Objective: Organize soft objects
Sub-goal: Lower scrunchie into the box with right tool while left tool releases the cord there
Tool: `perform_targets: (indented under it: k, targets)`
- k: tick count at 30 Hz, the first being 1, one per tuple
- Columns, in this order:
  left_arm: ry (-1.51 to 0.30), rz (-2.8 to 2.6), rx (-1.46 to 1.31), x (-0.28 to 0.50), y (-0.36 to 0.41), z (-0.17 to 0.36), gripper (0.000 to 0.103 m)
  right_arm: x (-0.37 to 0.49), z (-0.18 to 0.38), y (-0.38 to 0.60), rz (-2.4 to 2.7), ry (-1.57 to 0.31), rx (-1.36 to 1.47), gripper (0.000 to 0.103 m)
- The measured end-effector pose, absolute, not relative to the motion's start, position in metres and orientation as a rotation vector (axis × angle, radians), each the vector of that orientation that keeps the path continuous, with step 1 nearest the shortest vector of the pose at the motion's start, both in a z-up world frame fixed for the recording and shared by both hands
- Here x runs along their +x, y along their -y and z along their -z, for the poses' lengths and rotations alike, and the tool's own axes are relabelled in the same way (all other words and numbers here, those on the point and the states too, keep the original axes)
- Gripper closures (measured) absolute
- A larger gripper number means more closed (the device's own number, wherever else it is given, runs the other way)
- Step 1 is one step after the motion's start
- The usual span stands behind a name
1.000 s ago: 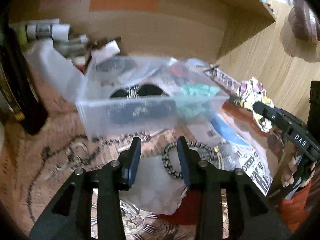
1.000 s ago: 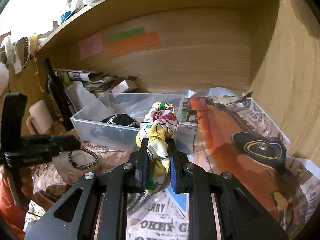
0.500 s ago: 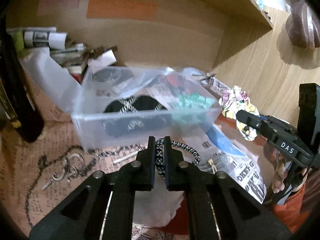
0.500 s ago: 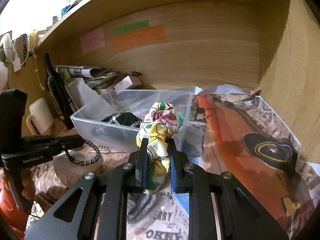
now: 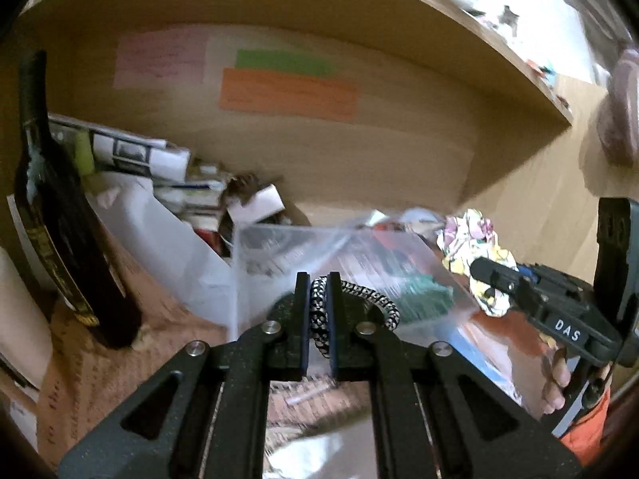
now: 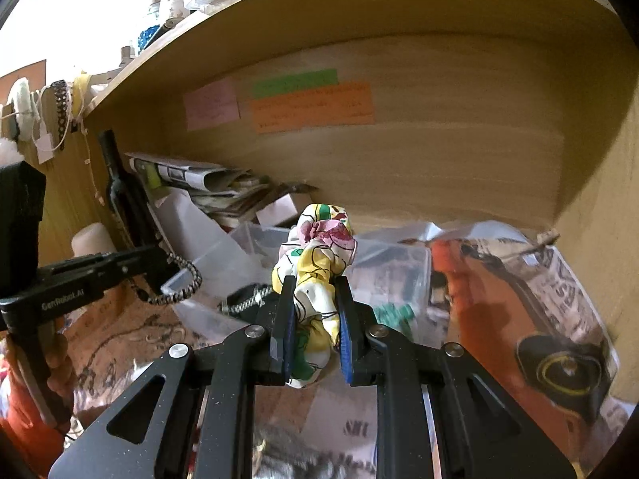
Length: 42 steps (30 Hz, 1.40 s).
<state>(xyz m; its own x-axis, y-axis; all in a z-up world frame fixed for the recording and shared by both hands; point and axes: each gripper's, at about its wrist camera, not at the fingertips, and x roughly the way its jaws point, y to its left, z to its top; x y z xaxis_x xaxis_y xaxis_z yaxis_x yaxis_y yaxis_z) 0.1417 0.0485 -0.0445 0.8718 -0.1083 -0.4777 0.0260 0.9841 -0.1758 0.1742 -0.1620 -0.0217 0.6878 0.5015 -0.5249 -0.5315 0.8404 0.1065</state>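
My left fingers are pinching the black-and-white braided hair tie, closed down to a narrow slot with the cord passing between them and its loop bulging out to the right. My right fingers are clamping the floral scrunchie, the yellow and pink fabric bunching up above the blue pads and a bit hanging out below them.

Both soft pieces are hanging in the air in front of the clear plastic bin, which is sitting on the newspaper-covered worktop inside the wooden alcove. From the right camera, the hair tie is dangling just by the bin's near left corner; the scrunchie is hovering before its front wall. Something dark and something green are already lying inside the bin.

I am judging this as the carrying step: both items are gripped and being brought to the bin. The next move is calling for lifting each one over the rim, then opening the fingers so it drops inside rather than catching on the wall. A dark bottle is standing well to the left, so swinging wide there risks a knock.
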Motion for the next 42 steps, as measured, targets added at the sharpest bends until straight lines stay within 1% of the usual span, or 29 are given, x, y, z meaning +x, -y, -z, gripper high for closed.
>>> perform_targets:
  k: [4,8,14,20,21,23,24,25,26,28,31,32,33,34,36,37,38,39,40,42]
  targets:
    - [-0.499,0.03,-0.169,0.155,-0.059,0.042,0.097,0.191,0.023,0.149,-0.585,-0.592,-0.061,0.087]
    - [-0.527,0.011,-0.17,0.177,-0.063,0.053,0.097,0.205,0.031,0.138,-0.591,-0.631,-0.075,0.087]
    - [-0.618,0.005,-0.162,0.203,-0.061,0.079,0.097,0.224,0.057,0.124,-0.591,-0.711,-0.108,0.087]
    - [-0.705,0.03,-0.149,0.218,-0.055,0.099,0.097,0.232,0.071,0.117,-0.579,-0.746,-0.147,0.086]
    - [-0.718,0.027,-0.138,0.219,-0.052,0.102,0.096,0.233,0.073,0.116,-0.58,-0.755,-0.153,0.085]
    - [-0.722,0.008,-0.116,0.219,-0.05,0.105,0.096,0.235,0.076,0.114,-0.578,-0.769,-0.159,0.076]
    - [-0.727,0.002,-0.103,0.219,-0.049,0.106,0.095,0.235,0.077,0.113,-0.574,-0.772,-0.162,0.074]
    - [-0.731,0.004,-0.095,0.219,-0.048,0.106,0.094,0.236,0.078,0.113,-0.57,-0.776,-0.166,0.067]
    - [-0.735,0.009,-0.094,0.218,-0.048,0.106,0.092,0.236,0.078,0.113,-0.567,-0.781,-0.169,0.058]
    - [-0.74,0.021,-0.103,0.216,-0.048,0.105,0.089,0.235,0.077,0.114,-0.564,-0.775,-0.166,0.051]
    - [-0.735,0.032,-0.109,0.21,-0.049,0.101,0.084,0.231,0.07,0.117,-0.565,-0.75,-0.162,0.049]
    - [-0.729,0.033,-0.111,0.207,-0.049,0.098,0.079,0.229,0.067,0.118,-0.563,-0.74,-0.161,0.049]
    - [-0.719,0.034,-0.113,0.203,-0.049,0.095,0.073,0.227,0.063,0.119,-0.561,-0.728,-0.161,0.048]
    - [-0.708,0.036,-0.115,0.2,-0.049,0.092,0.07,0.225,0.059,0.121,-0.562,-0.716,-0.159,0.048]
    - [-0.683,0.041,-0.116,0.192,-0.049,0.085,0.062,0.218,0.05,0.124,-0.569,-0.692,-0.151,0.042]
    - [-0.67,0.046,-0.112,0.186,-0.048,0.081,0.06,0.214,0.045,0.126,-0.573,-0.676,-0.146,0.037]
    - [-0.66,0.049,-0.109,0.182,-0.048,0.078,0.056,0.209,0.04,0.129,-0.575,-0.656,-0.14,0.034]
    - [-0.643,0.051,-0.103,0.175,-0.046,0.073,0.051,0.205,0.036,0.131,-0.578,-0.643,-0.137,0.033]
    - [-0.631,0.052,-0.099,0.17,-0.045,0.07,0.049,0.2,0.033,0.134,-0.585,-0.632,-0.136,0.032]
    - [-0.606,0.053,-0.093,0.158,-0.043,0.064,0.036,0.191,0.027,0.138,-0.596,-0.62,-0.133,0.031]
